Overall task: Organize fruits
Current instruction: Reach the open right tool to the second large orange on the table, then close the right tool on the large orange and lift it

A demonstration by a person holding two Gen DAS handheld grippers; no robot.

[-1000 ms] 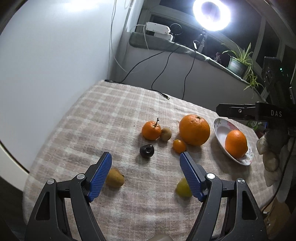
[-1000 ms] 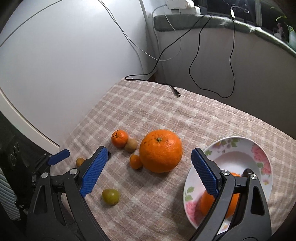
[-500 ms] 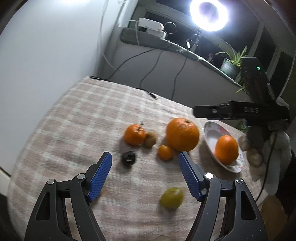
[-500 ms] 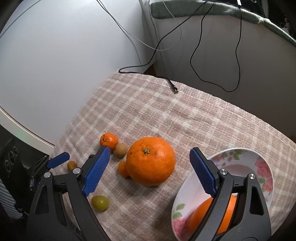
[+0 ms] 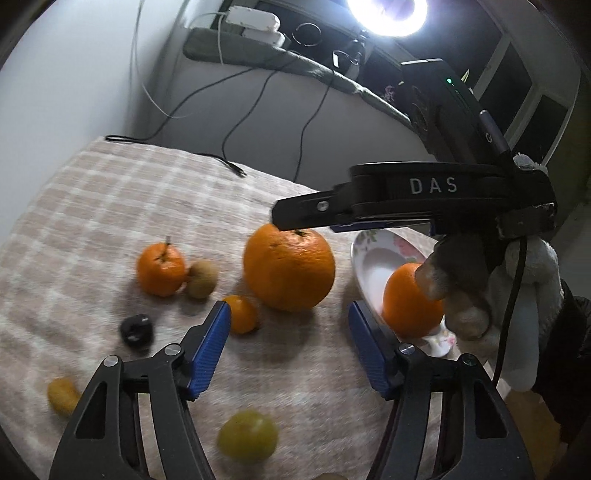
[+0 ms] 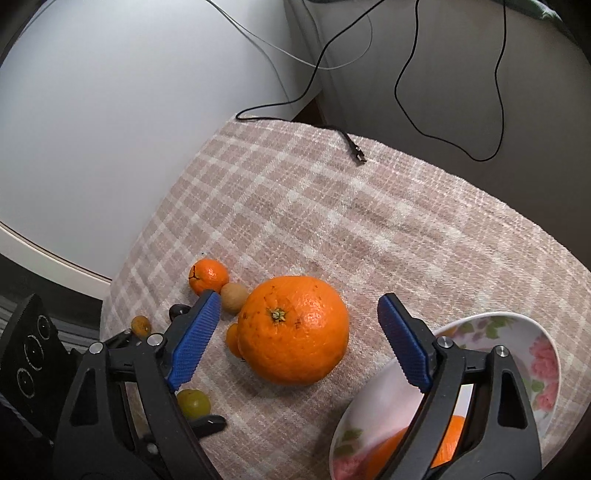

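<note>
A big orange (image 5: pixel 289 268) (image 6: pixel 293 329) sits mid-table on the checked cloth. My right gripper (image 6: pixel 295 341) is open and straddles it from above, its jaws on either side without touching. My left gripper (image 5: pixel 290 345) is open and empty, just in front of the big orange. A floral bowl (image 5: pixel 369 258) (image 6: pixel 517 332) to the right holds a medium orange (image 5: pixel 408 304) (image 6: pixel 443 439). Loose on the cloth are a tangerine (image 5: pixel 161 269) (image 6: pixel 208 276), a kiwi (image 5: pixel 201 278) (image 6: pixel 233 297), a small orange fruit (image 5: pixel 242 314), a dark fruit (image 5: pixel 136 329), a yellow-green fruit (image 5: pixel 247 435) (image 6: pixel 192 403) and a small yellow fruit (image 5: pixel 62 396) (image 6: pixel 140 325).
A black cable end (image 6: pixel 356 151) lies on the far part of the cloth. A white wall (image 6: pixel 110 110) stands to the left and a grey ledge with a ring light (image 5: pixel 388 14) behind. The table edge (image 6: pixel 110 280) drops off at the left.
The right gripper has moved left and down over the big orange. The left gripper has shifted right and forward toward the big orange, so the yellow fruits now lie lower left.
</note>
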